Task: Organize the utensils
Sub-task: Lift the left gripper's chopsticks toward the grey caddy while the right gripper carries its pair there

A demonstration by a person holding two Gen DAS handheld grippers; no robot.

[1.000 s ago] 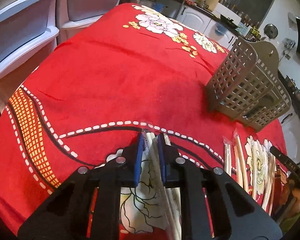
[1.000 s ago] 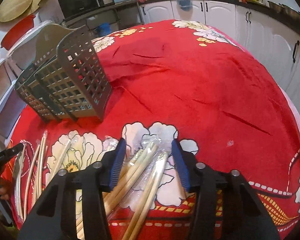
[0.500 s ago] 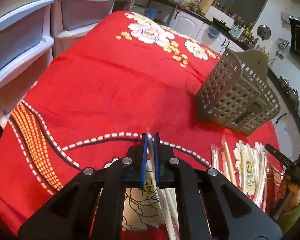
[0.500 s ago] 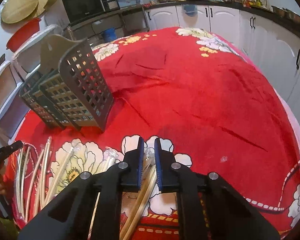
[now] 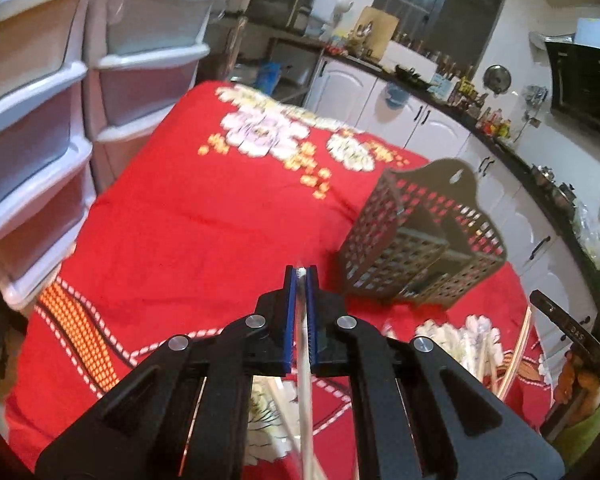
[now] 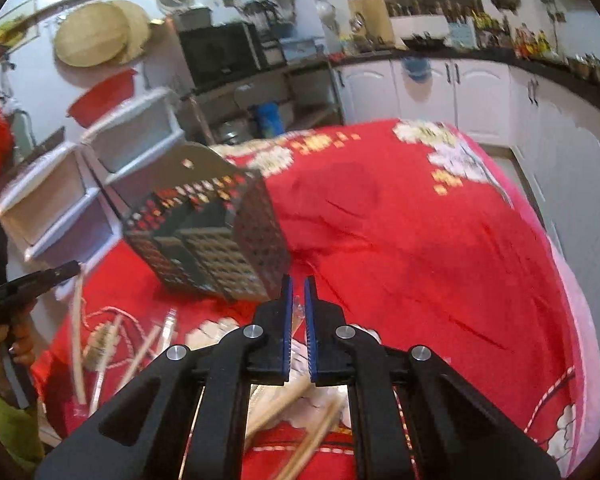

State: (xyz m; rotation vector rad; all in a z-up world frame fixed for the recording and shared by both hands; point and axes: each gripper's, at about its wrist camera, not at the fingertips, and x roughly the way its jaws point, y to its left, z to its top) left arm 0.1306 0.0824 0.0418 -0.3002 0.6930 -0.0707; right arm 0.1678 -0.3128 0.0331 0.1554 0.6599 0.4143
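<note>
A red floral tablecloth (image 5: 188, 216) covers the whole table, soft and a little creased, so anything slid over it may drag the fabric. The largest task thing on it is the grey perforated utensil basket (image 5: 416, 248), which lies tipped with its mouth towards the near side, right of centre in the left wrist view and left of centre in the right one; it looks like light, stiff plastic that would shift if a long piece were pushed hard against its wall. Left of the table stand white plastic drawer units (image 5: 40, 120), well apart from the work. Loose wrapped chopsticks (image 6: 148, 348) lie scattered on the near part of the cloth between the two tools. These are thin, light and stiff, but their clear sleeves are probably slippery, so a hold near one end would likely let the long free end swing. The left gripper (image 5: 300, 276) has its blue pads pressed together on a pale wrapped stick (image 5: 305, 376), pinched near its tip with the rest trailing back underneath. The right gripper (image 6: 296, 286) is likewise nearly shut on a clear-wrapped chopstick bundle (image 6: 284, 400), held at the wrapper end. Both loads sit just near the basket, and its tilted rim and inner dividers are what stand in the way of a clean entry.
</note>
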